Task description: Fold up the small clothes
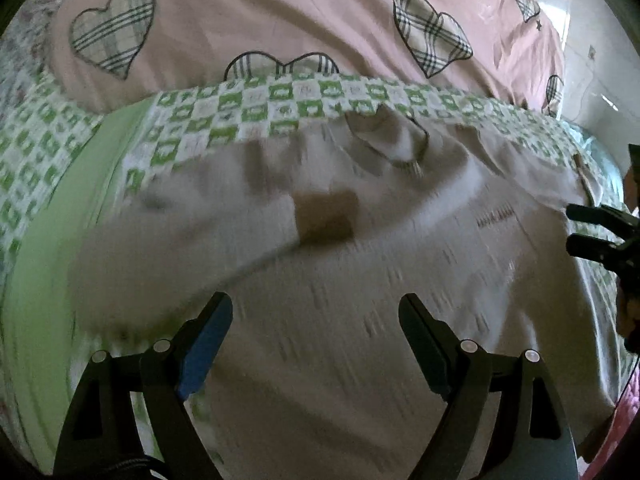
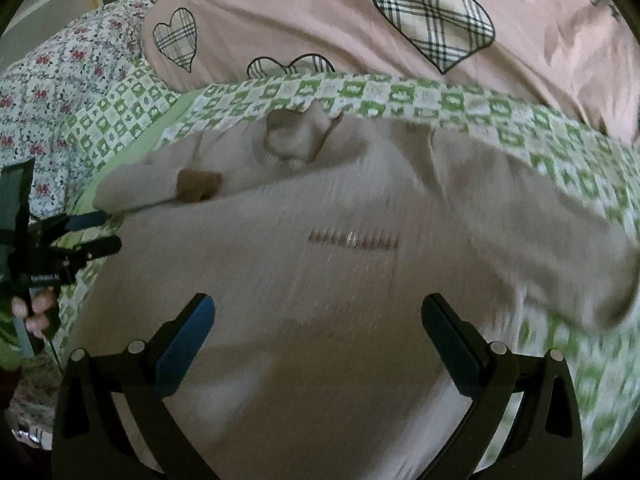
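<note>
Nearest to us, the left gripper (image 1: pixel 316 316) hangs just above the sweater (image 1: pixel 360 280), its blue-padded fingers (image 1: pixel 204 344) spread wide with only knit fabric showing in the gap and nothing pinched. Likewise the right gripper (image 2: pixel 318 320) stands wide apart over the same sweater (image 2: pixel 320 300), holding nothing. We cannot tell whether either set of tips touches the cloth, since both views are smeared by blur.

Just beyond, the sweater lies spread face up on the checked sheet (image 1: pixel 260 108), a pale beige knit with a dark line of lettering (image 2: pixel 354 239) across the chest. On our left a sleeve is folded in over the body, and its brown cuff (image 1: pixel 324 216) rests on the chest near the collar. On the right the other sleeve (image 2: pixel 560 216) lies out to the side, running down over the sheet. Each camera catches the other gripper at the garment's edge: the right one at the right border of the left view (image 1: pixel 600 232), the left one at the left border of the right view (image 2: pixel 88 232), both with fingers apart.

Farther on, the ribbed collar (image 2: pixel 296 140) points away from us, close to the sheet's far edge. Behind that lies a pink quilt (image 1: pixel 280 12) with plaid hearts, and to the far left a floral cloth (image 2: pixel 60 80).
</note>
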### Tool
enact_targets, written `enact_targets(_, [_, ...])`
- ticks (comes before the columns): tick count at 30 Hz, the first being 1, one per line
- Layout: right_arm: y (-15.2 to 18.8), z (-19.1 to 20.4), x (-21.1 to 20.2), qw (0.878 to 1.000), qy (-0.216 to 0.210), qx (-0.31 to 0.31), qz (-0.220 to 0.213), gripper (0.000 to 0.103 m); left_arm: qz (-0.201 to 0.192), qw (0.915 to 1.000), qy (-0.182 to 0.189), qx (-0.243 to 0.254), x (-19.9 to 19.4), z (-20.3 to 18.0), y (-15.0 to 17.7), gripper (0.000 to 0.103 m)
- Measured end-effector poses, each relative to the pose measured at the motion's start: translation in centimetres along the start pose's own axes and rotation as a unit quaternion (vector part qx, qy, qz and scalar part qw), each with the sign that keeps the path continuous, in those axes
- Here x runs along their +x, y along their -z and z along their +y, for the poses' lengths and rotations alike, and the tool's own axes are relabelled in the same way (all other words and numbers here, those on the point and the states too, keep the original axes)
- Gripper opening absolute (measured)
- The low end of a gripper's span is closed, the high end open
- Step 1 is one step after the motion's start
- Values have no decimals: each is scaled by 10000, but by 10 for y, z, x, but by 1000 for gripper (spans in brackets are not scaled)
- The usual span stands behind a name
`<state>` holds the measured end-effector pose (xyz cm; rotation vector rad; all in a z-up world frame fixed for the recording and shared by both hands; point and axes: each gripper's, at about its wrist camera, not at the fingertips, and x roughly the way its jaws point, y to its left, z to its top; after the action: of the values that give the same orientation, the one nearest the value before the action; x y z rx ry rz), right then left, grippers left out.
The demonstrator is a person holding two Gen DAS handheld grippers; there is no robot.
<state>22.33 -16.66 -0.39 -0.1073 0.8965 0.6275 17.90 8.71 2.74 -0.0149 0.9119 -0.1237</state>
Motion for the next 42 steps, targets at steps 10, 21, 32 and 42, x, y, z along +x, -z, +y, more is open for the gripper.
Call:
enact_targets(10, [-79,-75,58,9998,124,81,99,81,11,9977,434,527,74,57,-110,86])
enact_targets(21, [-141,-116,98,9987,171,-473,62,81,919,9830,1297,918,148,80,-150,80])
enact_targets(32, [-134,-116,143,9936,244,-834,725,10,639,9851,712,1429,137,62,-119,6])
enact_targets(42, [-142,-137,131,9950,979,-99,159,8,284,9970,-181,700,136,86,-147,5])
